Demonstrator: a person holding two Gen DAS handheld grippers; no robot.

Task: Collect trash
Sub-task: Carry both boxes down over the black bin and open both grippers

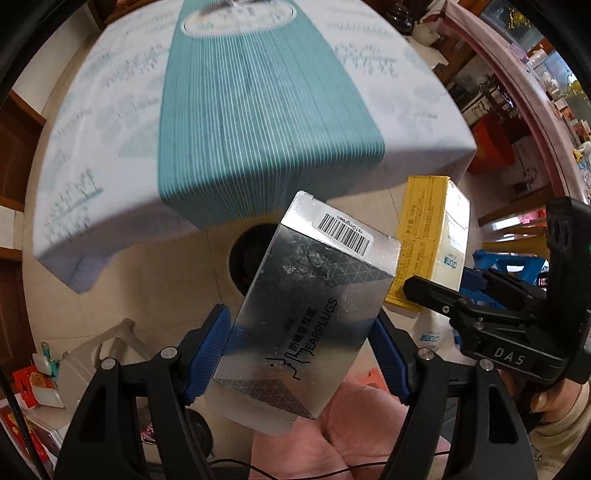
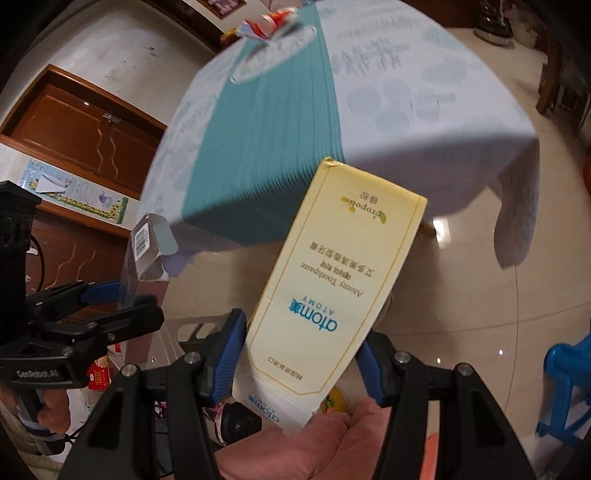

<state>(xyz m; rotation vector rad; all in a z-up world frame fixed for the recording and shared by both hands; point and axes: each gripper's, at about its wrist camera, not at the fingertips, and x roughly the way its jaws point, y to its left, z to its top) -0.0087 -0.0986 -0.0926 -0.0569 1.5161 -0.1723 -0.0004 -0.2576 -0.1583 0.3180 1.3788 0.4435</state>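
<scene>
Both boxes are in transit to disposal. The left gripper (image 1: 299,354) is clamping the silver earplugs box (image 1: 310,310) between its blue pads, just off the table's near edge. The right gripper (image 2: 301,354) is clamping the yellow toothpaste box (image 2: 332,273) likewise. Below the earplugs box, a dark round opening (image 1: 245,258) on the floor is showing, probably a bin; its contents cannot be made out. The next move calls for positioning each box over it before parting the jaws. Farther off, a red-and-white wrapper (image 2: 267,22) is lying on the cloth-covered table (image 2: 424,110), uncollected.

A home dining room: clothed table (image 2: 424,110), wooden cabinet doors (image 2: 85,122), glossy tile floor (image 2: 461,314).
</scene>
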